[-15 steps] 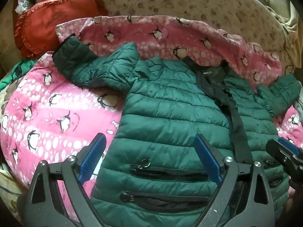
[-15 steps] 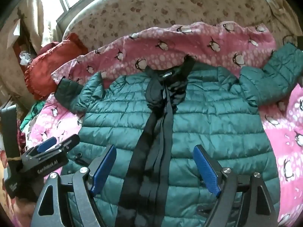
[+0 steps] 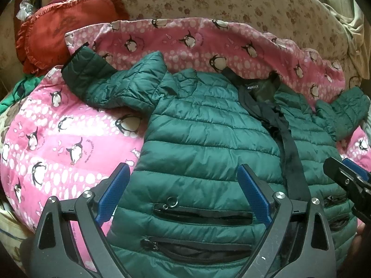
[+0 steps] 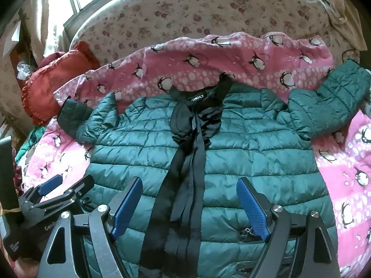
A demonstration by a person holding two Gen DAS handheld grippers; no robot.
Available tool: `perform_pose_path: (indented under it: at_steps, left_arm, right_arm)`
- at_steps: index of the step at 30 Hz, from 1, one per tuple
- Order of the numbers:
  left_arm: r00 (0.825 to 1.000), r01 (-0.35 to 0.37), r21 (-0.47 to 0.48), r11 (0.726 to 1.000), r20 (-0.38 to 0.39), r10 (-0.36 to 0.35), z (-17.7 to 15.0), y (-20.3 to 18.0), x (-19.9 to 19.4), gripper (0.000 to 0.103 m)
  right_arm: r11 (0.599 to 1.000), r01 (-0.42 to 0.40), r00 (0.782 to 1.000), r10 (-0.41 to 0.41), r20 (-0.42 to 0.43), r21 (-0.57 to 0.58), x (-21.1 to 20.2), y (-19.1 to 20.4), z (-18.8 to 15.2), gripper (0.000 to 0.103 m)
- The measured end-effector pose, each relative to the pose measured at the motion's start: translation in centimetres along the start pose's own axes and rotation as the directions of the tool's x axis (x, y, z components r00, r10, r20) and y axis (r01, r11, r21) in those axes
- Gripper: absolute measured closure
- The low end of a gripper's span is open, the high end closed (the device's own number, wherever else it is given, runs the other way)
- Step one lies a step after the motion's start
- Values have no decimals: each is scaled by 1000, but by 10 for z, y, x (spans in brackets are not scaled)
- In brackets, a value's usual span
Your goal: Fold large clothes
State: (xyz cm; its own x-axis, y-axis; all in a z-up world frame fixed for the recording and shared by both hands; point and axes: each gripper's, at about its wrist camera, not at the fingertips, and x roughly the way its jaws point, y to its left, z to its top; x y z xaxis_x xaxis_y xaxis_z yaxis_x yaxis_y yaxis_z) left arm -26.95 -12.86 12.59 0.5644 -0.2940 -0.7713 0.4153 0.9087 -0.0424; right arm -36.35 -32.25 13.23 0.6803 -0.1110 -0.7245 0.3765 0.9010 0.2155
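A dark green quilted jacket (image 3: 204,143) (image 4: 243,153) lies face up on a pink penguin blanket (image 3: 69,139) (image 4: 231,62), both sleeves spread out sideways. A black ribbon tie (image 4: 185,169) runs down its front from the collar. My left gripper (image 3: 183,192) hovers open over the jacket's lower left side, above two zip pockets (image 3: 201,215). My right gripper (image 4: 189,203) hovers open over the lower middle, astride the ribbon. Nothing is between either pair of blue pads. Each gripper shows at the edge of the other's view.
A red frilled cushion (image 3: 62,27) (image 4: 55,81) lies at the far left beside the left sleeve cuff (image 3: 78,67). A floral bed cover (image 3: 220,2) rises behind the blanket. Green cloth (image 3: 11,92) pokes out at the left edge.
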Motion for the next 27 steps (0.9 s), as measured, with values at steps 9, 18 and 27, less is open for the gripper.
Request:
perform_pose_path:
  at_steps: [9,18,27]
  left_arm:
    - [1000,-5,11,1000,3,5,-3,-1,2,9]
    - [1000,-14,16,1000,15,14,0,1,5,9]
    - [999,-25,13,1000,27,24,10,6,8,9]
  right_arm:
    - [1000,-11,1000,12,-12,21,5,-8,1,21]
    - [999,-12,999,14,-41,51,11,-12,3,21]
    - [999,-12,1000,13,-20,45,14,-6,13,21]
